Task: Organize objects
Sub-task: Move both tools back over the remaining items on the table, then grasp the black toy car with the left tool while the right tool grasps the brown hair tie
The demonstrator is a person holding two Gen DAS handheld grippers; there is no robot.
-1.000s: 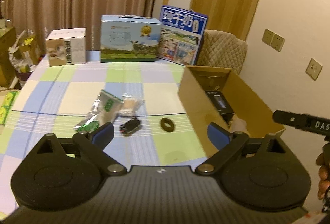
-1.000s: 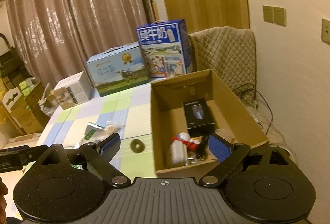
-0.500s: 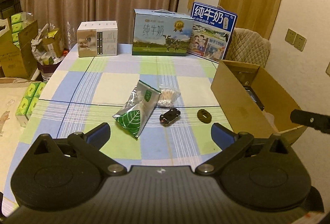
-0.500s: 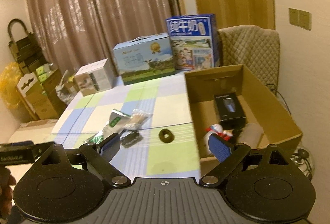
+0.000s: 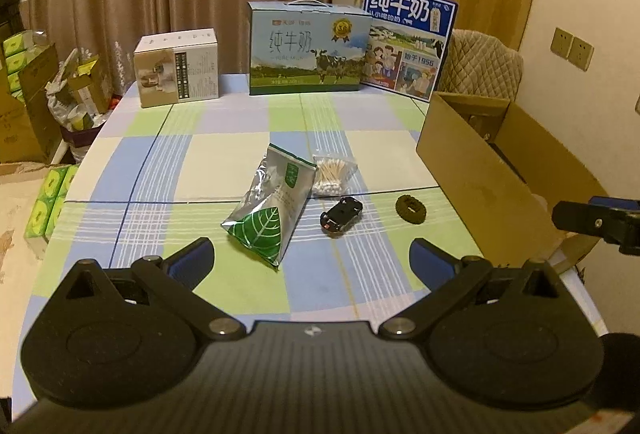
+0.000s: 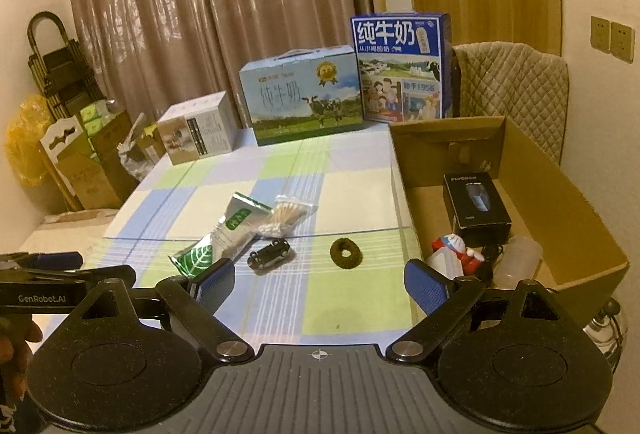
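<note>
Brown curtains hang behind a checked tablecloth (image 5: 192, 154), with three printed cartons along its far edge. Toward the right of both views sits an open cardboard box (image 6: 560, 194), already holding a black boxed device (image 6: 476, 206), a small red-and-white figure (image 6: 452, 248) and a clear cup (image 6: 518, 262). Four things lie loose at mid-frame on the cloth: a silver leaf-print pouch (image 5: 272, 210), a bag of cotton swabs (image 5: 332, 176), a toy car (image 5: 341, 214) and a dark ring (image 5: 410, 208). The left gripper (image 5: 311, 260) and right gripper (image 6: 319, 284) both hover with jaws spread wide, holding nothing. Judging by this, the sorting is partly done.
</note>
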